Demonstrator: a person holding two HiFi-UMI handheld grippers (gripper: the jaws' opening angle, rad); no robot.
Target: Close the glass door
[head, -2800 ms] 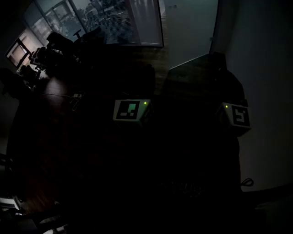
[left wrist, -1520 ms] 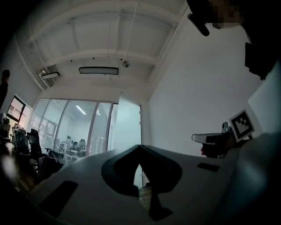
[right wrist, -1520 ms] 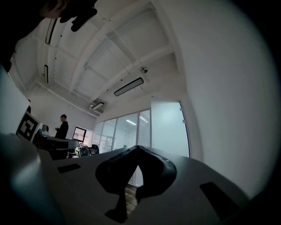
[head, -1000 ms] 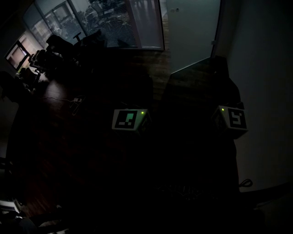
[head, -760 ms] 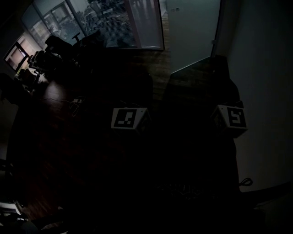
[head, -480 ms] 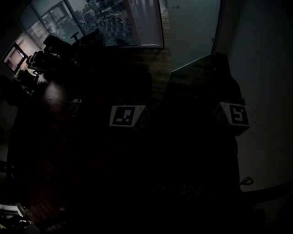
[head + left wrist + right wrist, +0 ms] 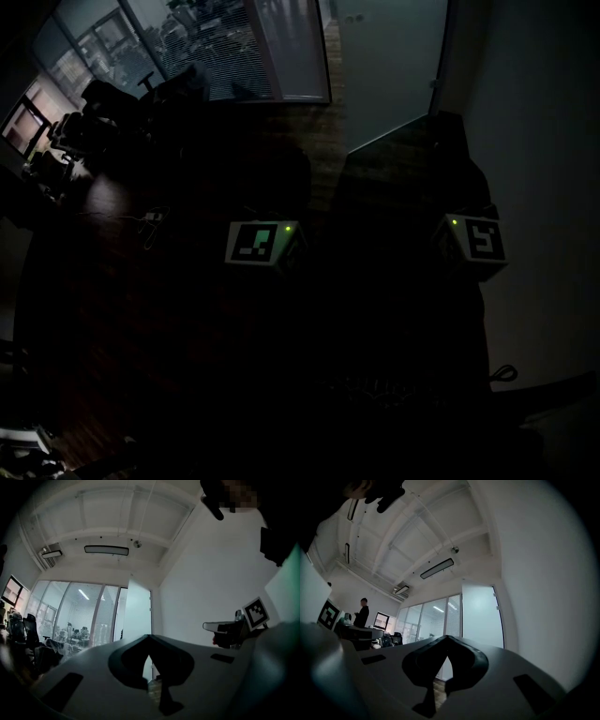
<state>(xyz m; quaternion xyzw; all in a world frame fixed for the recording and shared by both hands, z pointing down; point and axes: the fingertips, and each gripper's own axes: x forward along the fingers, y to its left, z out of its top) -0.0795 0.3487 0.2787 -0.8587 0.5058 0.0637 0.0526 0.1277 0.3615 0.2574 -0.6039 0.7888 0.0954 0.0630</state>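
The frosted glass door (image 7: 389, 66) stands ahead by the white wall, swung open, with a hinge fitting on its right edge. It also shows in the left gripper view as the glass door (image 7: 139, 613), and in the right gripper view as the glass door (image 7: 480, 616). My left gripper (image 7: 149, 638) is shut and holds nothing. My right gripper (image 7: 446, 638) is also shut and empty. Both point at the door from a distance. In the dark head view only their marker cubes show, the left cube (image 7: 258, 244) and the right cube (image 7: 475, 241).
A glass partition with blinds (image 7: 216, 47) runs left of the door, with office chairs (image 7: 103, 103) before it. A cable (image 7: 148, 223) lies on the wooden floor. A person (image 7: 362, 612) stands by a desk with a monitor at the left. A white wall (image 7: 534, 141) bounds the right.
The partition and chairs have slid slightly left in the head view, and the door's lower edge sits a little nearer. Both marker cubes keep nearly the same spots. The jaws stay shut.
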